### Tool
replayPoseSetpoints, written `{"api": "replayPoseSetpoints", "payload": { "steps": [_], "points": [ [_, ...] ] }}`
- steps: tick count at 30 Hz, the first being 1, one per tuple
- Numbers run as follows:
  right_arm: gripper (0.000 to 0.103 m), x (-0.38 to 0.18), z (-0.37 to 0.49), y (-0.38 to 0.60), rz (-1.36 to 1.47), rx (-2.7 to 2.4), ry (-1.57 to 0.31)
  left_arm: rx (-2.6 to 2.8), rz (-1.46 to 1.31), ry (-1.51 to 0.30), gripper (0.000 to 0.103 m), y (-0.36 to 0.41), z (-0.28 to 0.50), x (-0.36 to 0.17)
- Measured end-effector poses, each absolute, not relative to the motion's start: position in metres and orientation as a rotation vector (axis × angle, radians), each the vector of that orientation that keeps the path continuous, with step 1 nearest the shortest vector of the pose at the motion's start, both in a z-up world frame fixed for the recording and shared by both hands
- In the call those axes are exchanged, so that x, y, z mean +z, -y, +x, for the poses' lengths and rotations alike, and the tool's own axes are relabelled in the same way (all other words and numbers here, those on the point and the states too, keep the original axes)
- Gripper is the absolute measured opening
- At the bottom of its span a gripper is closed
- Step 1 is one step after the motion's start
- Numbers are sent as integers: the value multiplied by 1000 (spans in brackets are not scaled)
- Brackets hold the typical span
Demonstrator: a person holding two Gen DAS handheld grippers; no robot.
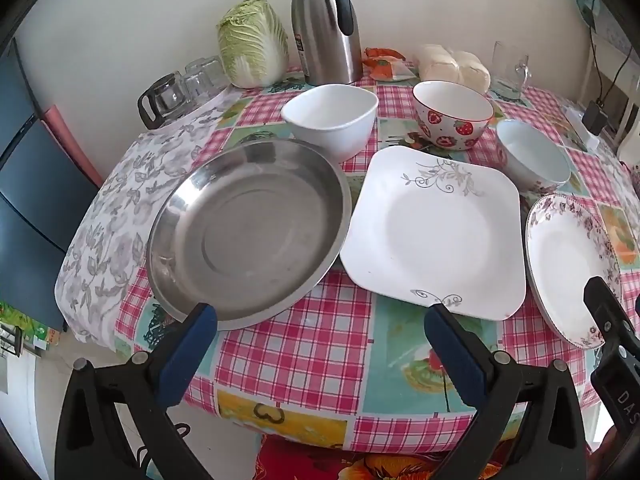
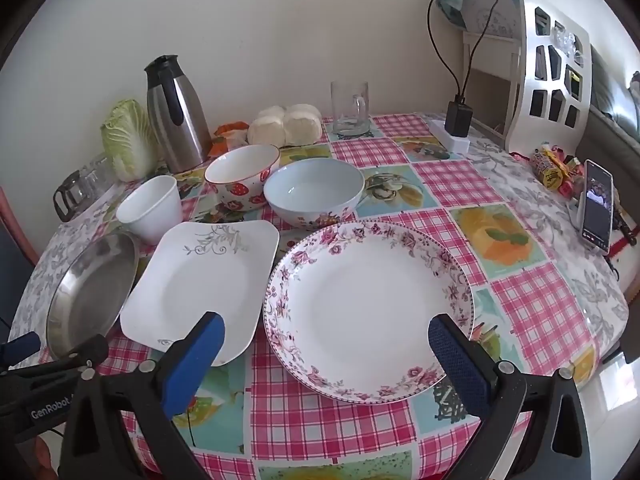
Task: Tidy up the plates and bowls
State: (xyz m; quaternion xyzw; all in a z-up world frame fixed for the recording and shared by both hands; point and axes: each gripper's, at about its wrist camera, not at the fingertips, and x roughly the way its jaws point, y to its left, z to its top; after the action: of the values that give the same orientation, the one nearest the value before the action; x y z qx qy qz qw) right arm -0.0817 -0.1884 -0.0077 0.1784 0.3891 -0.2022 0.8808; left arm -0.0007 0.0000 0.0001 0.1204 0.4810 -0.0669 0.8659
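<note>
Now both our left gripper (image 1: pixel 320 320) and right gripper (image 2: pixel 326 330) stand wide open, holding nothing; we should slide one finger under the near rim of the floral plate (image 2: pixel 368 308).

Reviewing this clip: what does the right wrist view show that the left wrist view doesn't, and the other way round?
Only the right wrist view shows the phone and the candy pile at the table's right edge. Only the left wrist view shows the blue cabinet left of the table. Both show the steel plate, square plate, floral plate, three bowls, thermos and cabbage. The left gripper and right gripper are open, holding nothing.
</note>
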Motion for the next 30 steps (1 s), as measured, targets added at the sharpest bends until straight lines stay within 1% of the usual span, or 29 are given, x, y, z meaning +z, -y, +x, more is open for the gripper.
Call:
{"api": "replayPoseSetpoints", "payload": {
  "steps": [30],
  "points": [
    [103, -15, -79, 187, 360, -420, -841, -146, 237, -1015, 103, -2, 3, 4]
  ]
}}
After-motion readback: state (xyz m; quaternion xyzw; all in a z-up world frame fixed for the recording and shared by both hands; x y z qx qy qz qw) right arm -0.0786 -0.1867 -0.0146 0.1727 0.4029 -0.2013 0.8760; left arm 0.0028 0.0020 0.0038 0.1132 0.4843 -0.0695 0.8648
